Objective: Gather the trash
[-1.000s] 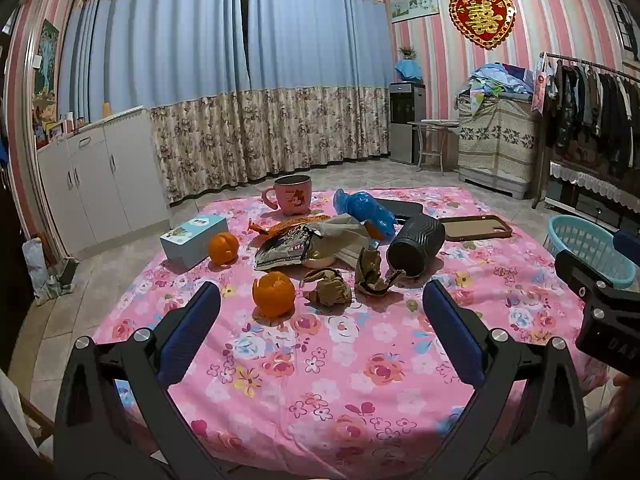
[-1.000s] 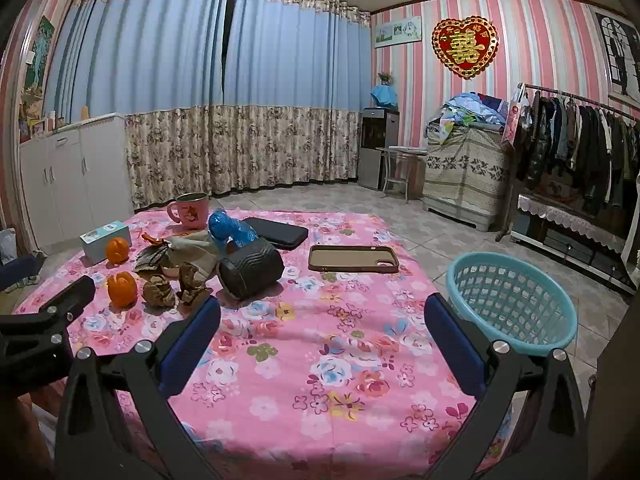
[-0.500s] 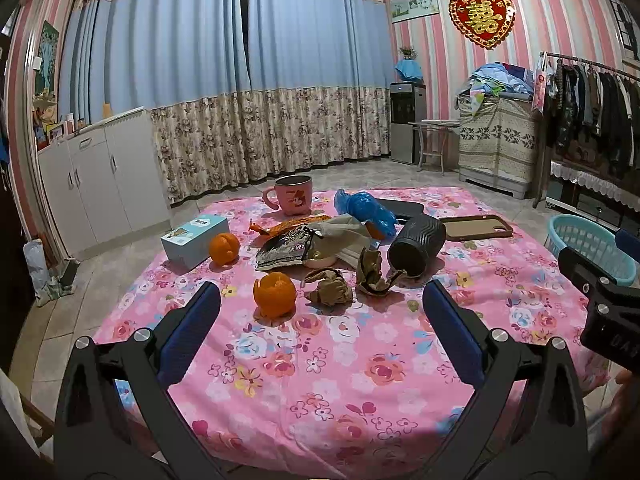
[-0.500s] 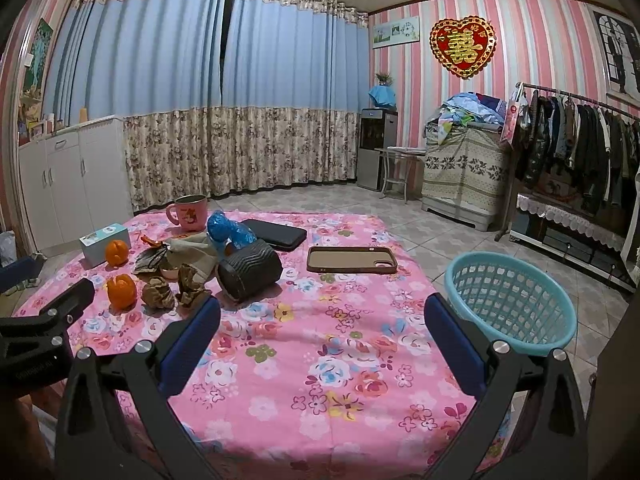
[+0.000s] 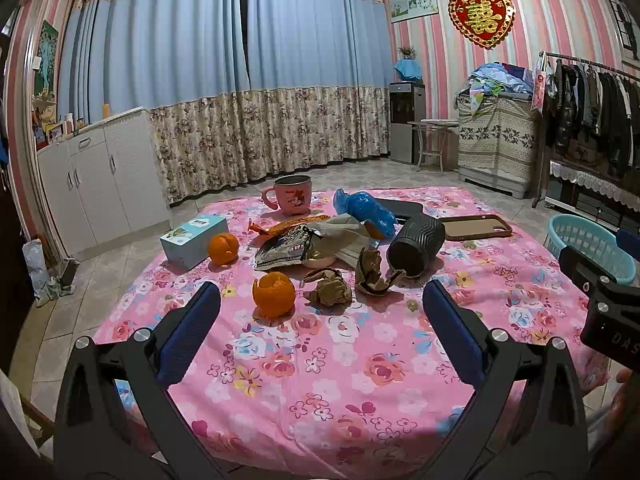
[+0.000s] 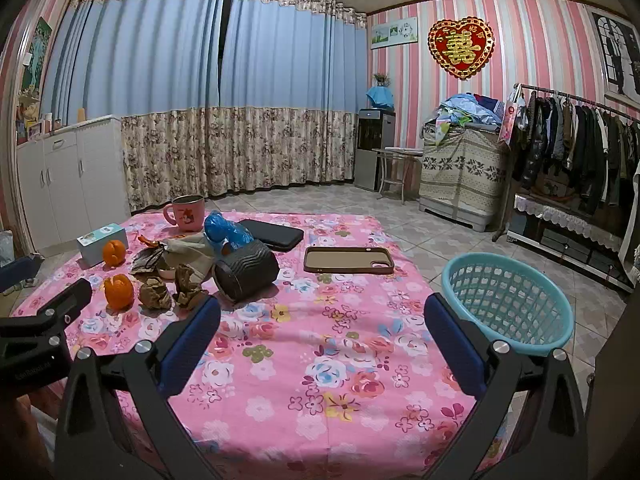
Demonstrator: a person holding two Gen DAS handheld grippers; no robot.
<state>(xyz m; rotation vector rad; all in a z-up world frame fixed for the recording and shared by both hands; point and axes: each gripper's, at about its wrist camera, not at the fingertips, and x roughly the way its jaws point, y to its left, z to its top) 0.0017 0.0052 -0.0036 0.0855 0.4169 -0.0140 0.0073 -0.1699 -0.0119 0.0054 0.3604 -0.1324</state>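
Blue-padded tools [image 5: 320,312] [image 6: 320,314] wide open (empty)

My views are evenly lit from overhead and sharp; soft shadows sit under clutter, with fisheye bending and dark corners from 10 to 2 o'clock.

Pink tablecloth [image 5: 340,360] printed with multicoloured flowers. Orange peels [image 5: 273,294], one near, one farther left. Crumpled brown paper [image 5: 329,291] beside the near peel. Pale blue tissue box [image 5: 194,241] at far left; pink mug [image 5: 291,195] with a cartoon print at the far edge. Blue plastic bag [image 5: 362,209]; dark grey ribbed cup [image 5: 416,245]; brown phone case [image 6: 347,260] with tan inside. Turquoise lattice basket [image 6: 508,296] at right. Black grippers, blue pads [image 6: 188,344].
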